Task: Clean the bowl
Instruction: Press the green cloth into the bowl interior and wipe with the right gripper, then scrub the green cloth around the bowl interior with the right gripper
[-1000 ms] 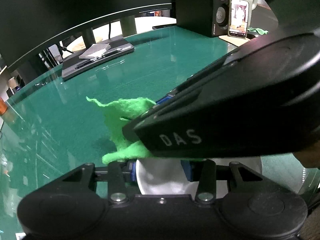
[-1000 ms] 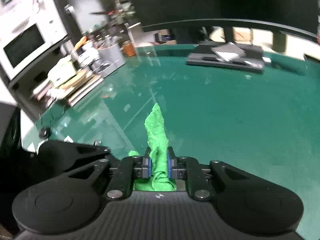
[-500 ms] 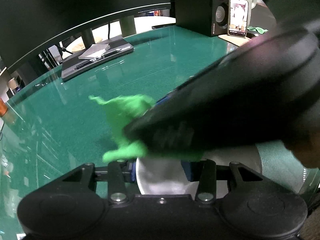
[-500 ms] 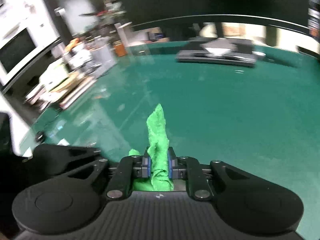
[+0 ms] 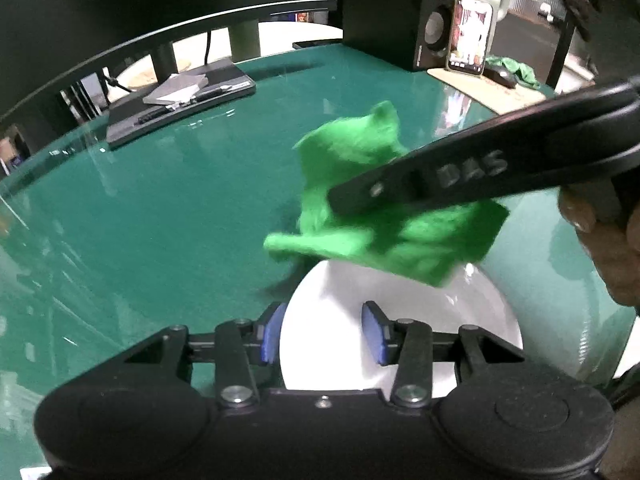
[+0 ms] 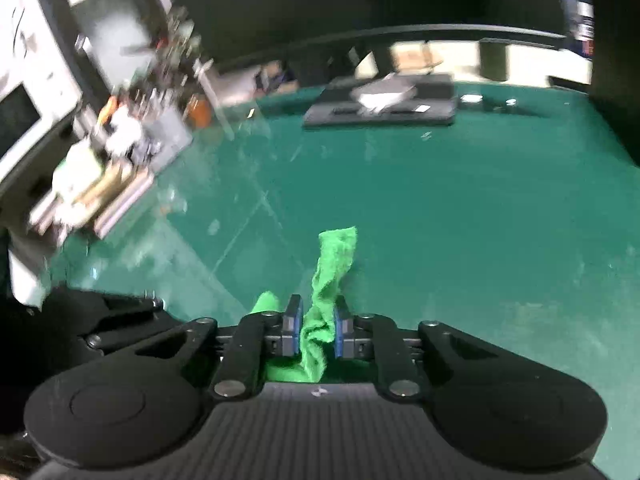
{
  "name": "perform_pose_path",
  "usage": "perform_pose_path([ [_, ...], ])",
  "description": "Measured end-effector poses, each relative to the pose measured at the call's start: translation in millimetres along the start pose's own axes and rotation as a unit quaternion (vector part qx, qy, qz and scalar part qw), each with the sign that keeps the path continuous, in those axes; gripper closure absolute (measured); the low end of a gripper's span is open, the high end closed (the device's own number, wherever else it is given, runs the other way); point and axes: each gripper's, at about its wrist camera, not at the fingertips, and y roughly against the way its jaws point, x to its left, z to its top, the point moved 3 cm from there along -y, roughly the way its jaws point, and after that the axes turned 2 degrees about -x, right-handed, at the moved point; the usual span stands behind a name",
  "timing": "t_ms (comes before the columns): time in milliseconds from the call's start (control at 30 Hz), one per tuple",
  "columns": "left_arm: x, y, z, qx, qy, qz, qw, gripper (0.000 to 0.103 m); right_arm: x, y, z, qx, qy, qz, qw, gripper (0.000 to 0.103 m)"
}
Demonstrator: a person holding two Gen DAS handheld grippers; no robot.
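A white bowl (image 5: 404,340) stands on the green table at the bottom of the left wrist view. My left gripper (image 5: 322,332) is shut on its near rim, one blue pad outside the wall and one inside. Above the bowl's far side hangs a bright green cloth (image 5: 384,216), blurred by motion. My right gripper (image 5: 340,200) comes in from the right with a person's hand (image 5: 600,236) behind it. In the right wrist view the green cloth (image 6: 324,308) is pinched between the blue pads of the right gripper (image 6: 317,328), whose jaws are closing on it. The bowl is hidden there.
A black flat tray with a grey notebook (image 5: 180,96) lies at the table's far side. A black speaker (image 5: 436,12) and a lit phone (image 5: 470,36) stand at the back right. White appliances and clutter (image 6: 100,140) line the table's left edge.
The right gripper and the green cloth have swung from the bowl's left rim up and to the right, and the gripper has rolled. More of the bowl's inside shows. The left gripper has kept its hold.
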Motion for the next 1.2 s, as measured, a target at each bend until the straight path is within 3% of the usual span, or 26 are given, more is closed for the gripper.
perform_pose_path([
  [67,-1.1,-2.6,2.2,-0.001,-0.014,0.009,0.9999,0.066,-8.3,6.1,1.9,-0.013,-0.016,-0.023,1.000,0.088],
  [133,2.5,-5.7,4.6,-0.007,-0.016,0.032,0.9993,0.076,-15.5,8.0,2.3,-0.018,-0.029,-0.036,0.999,0.088],
  [233,18.0,-10.4,5.5,-0.016,0.012,0.091,0.9957,0.080,-22.9,10.5,3.4,-0.027,-0.042,-0.050,0.997,0.088],
  [300,27.2,-10.8,5.0,-0.016,0.032,0.108,0.9935,0.080,-23.3,9.6,6.7,-0.035,-0.041,-0.053,0.997,0.088],
  [467,25.0,-5.7,3.3,-0.016,0.034,0.111,0.9931,0.079,-11.0,-8.1,25.7,-0.061,-0.018,-0.033,0.997,0.089],
  [567,25.6,-5.3,4.3,-0.017,0.041,0.112,0.9927,0.079,10.6,-25.5,37.2,-0.062,-0.001,0.025,0.998,0.090],
  [733,24.7,-2.9,5.0,-0.017,0.042,0.112,0.9927,0.078,38.7,-48.9,30.7,-0.016,0.056,0.107,0.993,0.094],
  [800,24.5,-2.6,5.3,-0.017,0.041,0.113,0.9927,0.078,43.1,-52.3,25.6,-0.017,0.080,0.108,0.991,0.097],
  [1033,23.6,-1.6,6.7,-0.017,0.035,0.115,0.9926,0.078,23.8,-52.3,30.0,-0.049,0.142,0.015,0.989,0.097],
  [1100,23.2,-2.0,6.9,-0.017,0.034,0.115,0.9926,0.078,26.5,-51.2,27.6,-0.055,0.159,0.013,0.986,0.098],
  [1200,23.0,-3.1,6.8,-0.016,0.033,0.114,0.9928,0.078,45.8,-47.6,14.4,-0.071,0.213,0.043,0.973,0.098],
])
